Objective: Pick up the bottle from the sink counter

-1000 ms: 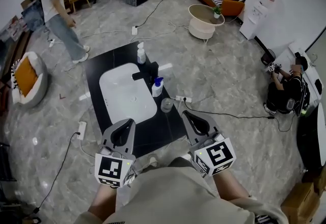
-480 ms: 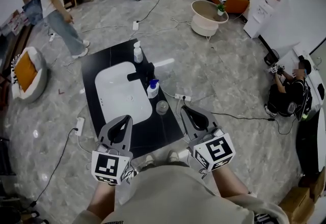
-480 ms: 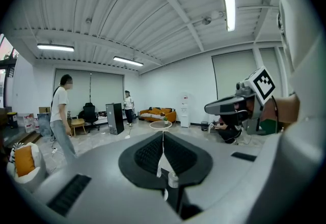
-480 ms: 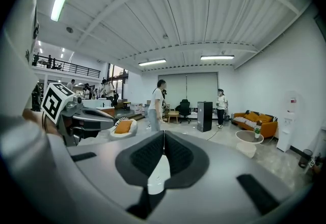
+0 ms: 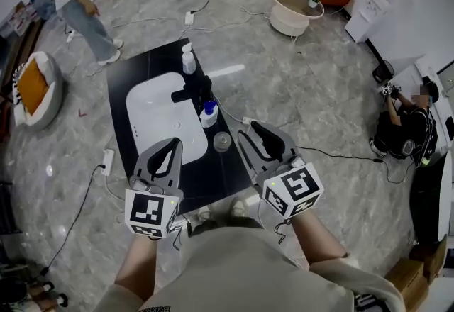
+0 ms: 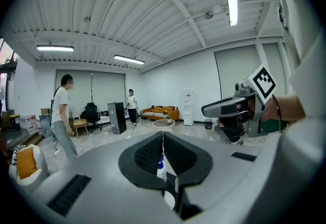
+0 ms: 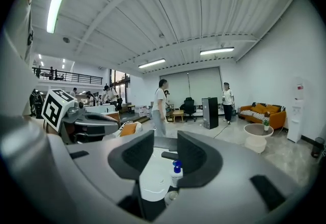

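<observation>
Closing on the sink counter [image 5: 117, 101]'s near edge with both tongs. In own views: left gripper [image 6: 163, 134] pinched to a slit, empty; right gripper [image 7: 165, 146] just eased apart, nothing gripped. Blue-capped bottle [image 5: 208, 113] by the right edge beside the tap [image 5: 191, 91], placed clearly only from overhead.

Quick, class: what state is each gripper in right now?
Left gripper: jaws shut, holding nothing.
Right gripper: jaws have just been opening, nothing between them.

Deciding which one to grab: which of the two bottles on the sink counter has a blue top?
The nearer bottle, standing beside the black faucet; the far bottle at the counter's far end is all white.
</observation>
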### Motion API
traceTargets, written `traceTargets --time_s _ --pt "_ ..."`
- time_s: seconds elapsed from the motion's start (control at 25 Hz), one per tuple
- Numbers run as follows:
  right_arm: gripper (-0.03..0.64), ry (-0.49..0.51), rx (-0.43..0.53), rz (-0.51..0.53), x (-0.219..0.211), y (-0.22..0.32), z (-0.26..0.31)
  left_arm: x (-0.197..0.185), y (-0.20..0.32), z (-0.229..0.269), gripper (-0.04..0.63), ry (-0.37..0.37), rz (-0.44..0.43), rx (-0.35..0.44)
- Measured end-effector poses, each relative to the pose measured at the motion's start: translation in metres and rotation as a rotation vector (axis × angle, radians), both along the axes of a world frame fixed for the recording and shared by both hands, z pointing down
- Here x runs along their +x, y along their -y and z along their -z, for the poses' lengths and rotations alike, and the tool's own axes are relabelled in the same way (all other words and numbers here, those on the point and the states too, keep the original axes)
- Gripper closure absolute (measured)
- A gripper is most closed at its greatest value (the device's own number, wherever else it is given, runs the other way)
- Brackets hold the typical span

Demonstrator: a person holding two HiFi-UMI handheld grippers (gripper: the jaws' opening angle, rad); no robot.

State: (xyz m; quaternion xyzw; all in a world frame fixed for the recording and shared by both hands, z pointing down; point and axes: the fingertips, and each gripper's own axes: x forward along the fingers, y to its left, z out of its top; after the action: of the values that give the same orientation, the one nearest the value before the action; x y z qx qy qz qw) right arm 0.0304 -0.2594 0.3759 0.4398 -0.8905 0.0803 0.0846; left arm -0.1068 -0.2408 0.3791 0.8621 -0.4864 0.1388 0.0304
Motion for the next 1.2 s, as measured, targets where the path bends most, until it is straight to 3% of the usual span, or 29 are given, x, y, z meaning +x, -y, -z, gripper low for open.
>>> traceTargets --time_s 0.08,0.32,0.64,1.0,1.2 --pt "0.471 -0.003 -0.013 0.007 -0.004 0.011 -0.011 0.0 0.01 -0.004 0.588 0.004 0.006 -0.005" --pt "0.383 0.003 -0.079 0.032 -0.023 0.044 -0.066 0.0 0.038 -0.03 0.588 0.013 0.032 -0.023" --pt "0.336 -0.085 -0.198 0.045 -0.04 0.069 -0.169 0.003 0.053 -0.085 0.588 0.021 0.033 -0.14" --pt "0.305 -0.116 -0.335 0.053 -0.054 0.07 -0.268 0.003 0.052 -0.159 0.588 0.048 0.036 -0.273" --pt "0.293 -0.161 -0.366 0.035 -0.056 0.072 -0.309 0.006 0.047 -0.195 0.588 0.035 0.03 -0.338"
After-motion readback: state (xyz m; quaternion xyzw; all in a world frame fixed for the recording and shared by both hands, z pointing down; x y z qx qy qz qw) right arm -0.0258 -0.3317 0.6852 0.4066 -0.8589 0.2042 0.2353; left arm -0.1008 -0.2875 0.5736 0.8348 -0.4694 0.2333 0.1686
